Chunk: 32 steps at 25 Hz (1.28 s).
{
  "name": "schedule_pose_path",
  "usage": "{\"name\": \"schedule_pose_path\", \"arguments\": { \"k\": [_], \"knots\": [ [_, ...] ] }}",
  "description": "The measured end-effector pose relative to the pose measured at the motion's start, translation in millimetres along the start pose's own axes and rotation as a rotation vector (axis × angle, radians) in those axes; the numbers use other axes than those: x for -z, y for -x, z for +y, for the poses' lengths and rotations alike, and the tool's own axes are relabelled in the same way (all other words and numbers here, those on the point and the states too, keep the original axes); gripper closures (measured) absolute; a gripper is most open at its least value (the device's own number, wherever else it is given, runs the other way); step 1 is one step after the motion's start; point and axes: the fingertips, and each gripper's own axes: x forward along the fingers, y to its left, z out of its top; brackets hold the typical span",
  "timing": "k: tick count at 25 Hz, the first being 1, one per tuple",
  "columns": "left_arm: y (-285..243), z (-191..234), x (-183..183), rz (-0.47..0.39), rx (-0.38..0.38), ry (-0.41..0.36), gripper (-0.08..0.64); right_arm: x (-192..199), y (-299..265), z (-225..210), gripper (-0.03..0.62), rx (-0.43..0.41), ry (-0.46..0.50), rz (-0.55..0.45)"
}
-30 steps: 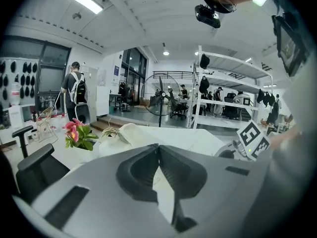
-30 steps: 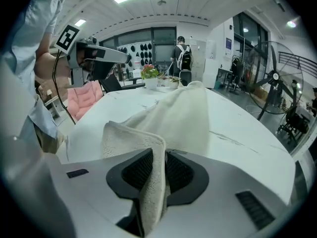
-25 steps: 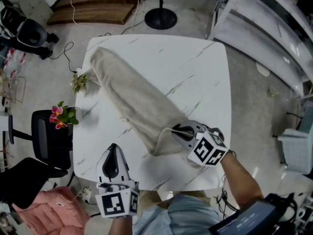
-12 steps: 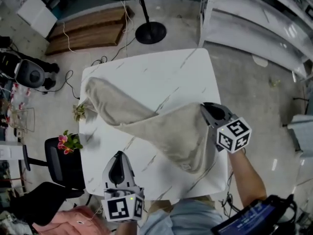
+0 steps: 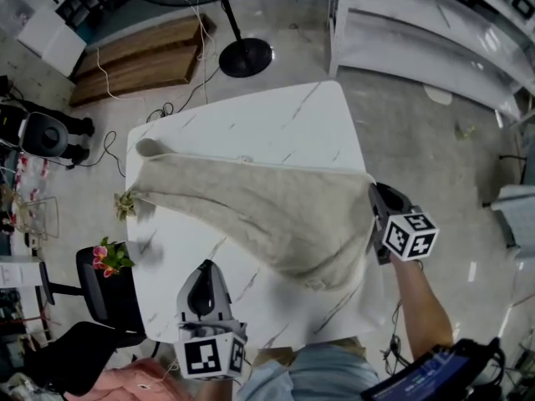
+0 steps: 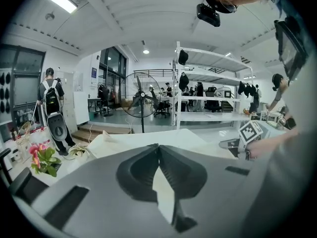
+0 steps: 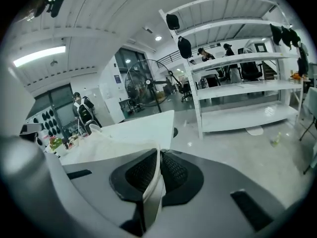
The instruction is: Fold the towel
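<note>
Towel runs long-ways from the worktop's far-left corner to its right edge, where the right hand-held gripper pinches a corner, while the left hand-held gripper, clenched empty, sits by the worktop's front edge.

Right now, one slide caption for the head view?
Right gripper pinches the towel at the right edge of the table; left gripper shut, empty.

One towel, one table, two tongs, seemingly two small plants.
</note>
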Motion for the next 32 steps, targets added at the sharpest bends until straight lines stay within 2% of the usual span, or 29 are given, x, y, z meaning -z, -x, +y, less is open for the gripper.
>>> {"name": "schedule_pose_path", "arguments": {
  "k": [4, 9, 14, 19, 21, 22, 25, 30, 32],
  "knots": [
    [-1.9, -3.1, 0.9, 0.008, 0.004, -0.006, 0.552, -3.7, 1.6, -15.9, 0.558, 0.048, -0.012, -0.02],
    [-3.1, -5.1, 4.4, 0.018, 0.001, -0.008, 0.552, 3.6, 12.7, -64.9, 0.558, 0.173, -0.115, -0.038],
    [-4.1, -3.9, 6.3, 0.024, 0.0, -0.008, 0.552, 10.8, 12.1, -72.0, 0.555, 0.194, -0.12, -0.024],
    [0.0, 0.5, 5.3, 0.017, -0.003, -0.01, 0.552, 21.7, 19.8, -90.9, 0.555, 0.281, -0.153, -0.009],
    [0.9, 2.4, 6.6, 0.016, -0.004, -0.007, 0.552, 28.3, 19.2, -91.9, 0.552, 0.262, -0.173, 0.008],
    [0.7, 3.8, 7.9, 0.017, -0.005, -0.006, 0.551, 30.9, 17.6, -89.3, 0.529, 0.238, -0.185, 0.017],
    [-1.3, 9.1, 9.8, 0.009, 0.0, -0.008, 0.552, 22.2, 15.1, -73.5, 0.397, 0.168, -0.188, -0.001],
    [4.3, -0.1, 10.7, -0.012, 0.071, -0.013, 0.551, -5.7, 54.3, -38.0, 0.379, 0.142, -0.105, -0.06],
    [8.8, -5.3, 5.5, -0.031, 0.106, -0.016, 0.551, -8.5, 74.3, -12.0, 0.399, 0.095, -0.049, -0.055]
  ]
}}
